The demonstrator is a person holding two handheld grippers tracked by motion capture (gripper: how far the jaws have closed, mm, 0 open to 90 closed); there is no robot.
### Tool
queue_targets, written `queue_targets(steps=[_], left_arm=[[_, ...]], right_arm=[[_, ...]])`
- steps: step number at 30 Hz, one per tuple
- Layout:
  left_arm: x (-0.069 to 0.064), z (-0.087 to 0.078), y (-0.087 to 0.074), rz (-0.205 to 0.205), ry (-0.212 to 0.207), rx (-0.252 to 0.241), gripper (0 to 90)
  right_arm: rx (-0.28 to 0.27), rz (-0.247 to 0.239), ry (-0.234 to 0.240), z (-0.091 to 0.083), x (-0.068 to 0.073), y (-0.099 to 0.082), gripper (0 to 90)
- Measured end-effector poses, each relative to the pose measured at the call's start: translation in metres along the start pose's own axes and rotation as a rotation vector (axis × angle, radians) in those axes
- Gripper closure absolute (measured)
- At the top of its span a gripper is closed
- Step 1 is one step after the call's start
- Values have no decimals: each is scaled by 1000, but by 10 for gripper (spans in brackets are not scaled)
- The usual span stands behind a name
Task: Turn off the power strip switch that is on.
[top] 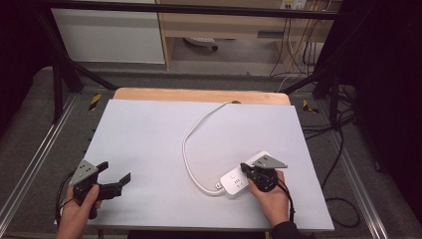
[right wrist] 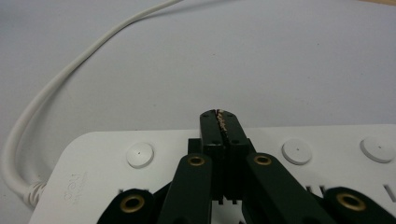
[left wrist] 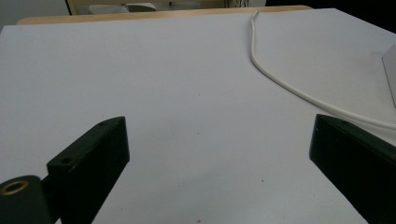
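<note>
Now pressing down on the power strip (right wrist: 299, 140): right gripper (right wrist: 219, 122) fully closed, jaws pinched together with nothing between them, tips over the strip's top face between two round white buttons (right wrist: 140, 154). Looks like a switch-pressing step, though contact with a button cannot be told. Strip lying near the right front of the white table (top: 149, 139), white cord (top: 191, 134) looping away toward the far edge. Left gripper (top: 113, 178) wide open, gripping nothing, resting well apart at the left front corner. Next: probably shifting the closed tips sideways onto one button and pushing straight down, steadying the strip if it slides.
</note>
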State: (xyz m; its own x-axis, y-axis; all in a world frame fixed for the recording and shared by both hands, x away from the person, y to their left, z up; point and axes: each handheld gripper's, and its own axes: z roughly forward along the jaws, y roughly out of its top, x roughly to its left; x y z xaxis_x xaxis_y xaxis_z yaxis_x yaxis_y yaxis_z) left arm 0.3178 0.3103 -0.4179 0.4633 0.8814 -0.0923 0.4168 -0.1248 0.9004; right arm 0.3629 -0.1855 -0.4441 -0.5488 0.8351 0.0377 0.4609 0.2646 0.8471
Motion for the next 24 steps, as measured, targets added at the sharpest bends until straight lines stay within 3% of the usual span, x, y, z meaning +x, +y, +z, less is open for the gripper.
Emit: queue_targets(steps=[18, 24], left_arm=[[-1, 0, 0, 0, 0, -2, 49], [-1, 0, 0, 0, 1, 1, 49]], right_arm=[[-4, 32, 14, 1, -3, -1, 900], [-4, 19, 8, 1, -2, -1, 900]])
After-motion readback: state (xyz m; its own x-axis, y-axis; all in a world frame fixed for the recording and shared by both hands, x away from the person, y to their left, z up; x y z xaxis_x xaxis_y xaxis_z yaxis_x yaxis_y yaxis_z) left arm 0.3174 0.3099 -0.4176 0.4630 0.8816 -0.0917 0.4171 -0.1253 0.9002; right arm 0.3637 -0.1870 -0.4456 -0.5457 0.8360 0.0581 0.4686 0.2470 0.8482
